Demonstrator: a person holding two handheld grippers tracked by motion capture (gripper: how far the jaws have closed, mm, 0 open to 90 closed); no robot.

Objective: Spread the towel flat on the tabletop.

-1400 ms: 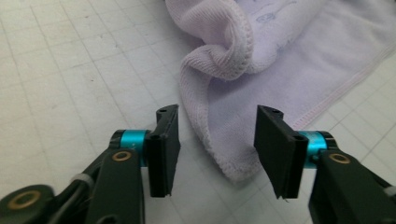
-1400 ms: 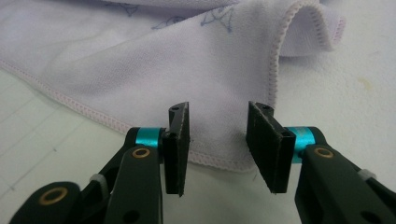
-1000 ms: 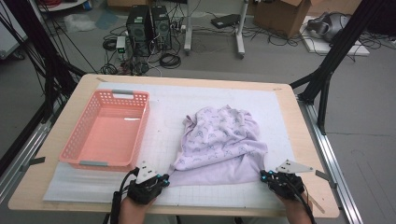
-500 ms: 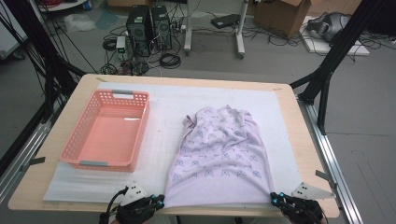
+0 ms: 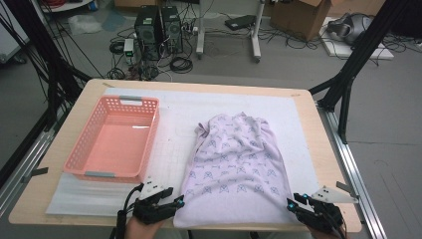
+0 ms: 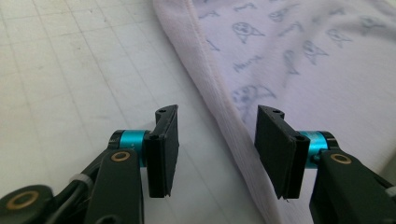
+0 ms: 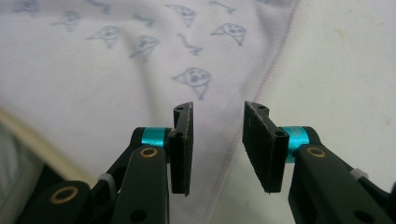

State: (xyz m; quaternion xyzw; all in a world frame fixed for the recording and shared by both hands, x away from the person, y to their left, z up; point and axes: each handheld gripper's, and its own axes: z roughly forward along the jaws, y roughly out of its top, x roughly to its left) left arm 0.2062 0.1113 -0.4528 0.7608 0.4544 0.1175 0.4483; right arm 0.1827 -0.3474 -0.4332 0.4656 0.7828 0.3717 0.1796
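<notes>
High view: I've got the garment (image 5: 234, 169) spread flat on the white mat (image 5: 179, 119) on the table (image 5: 318, 129), right of the pink basket (image 5: 117, 139). Left tongs (image 5: 178, 201) sit at its near-left corner, right tongs (image 5: 291, 203) at near-right. Both just opened, released; hem lies btwn each pair's jaws w/o being pinched.

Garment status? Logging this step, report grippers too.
Left gripper and right gripper just opened, nothing gripped. Garment flat, hem at near edge. Pink basket well aside.
</notes>
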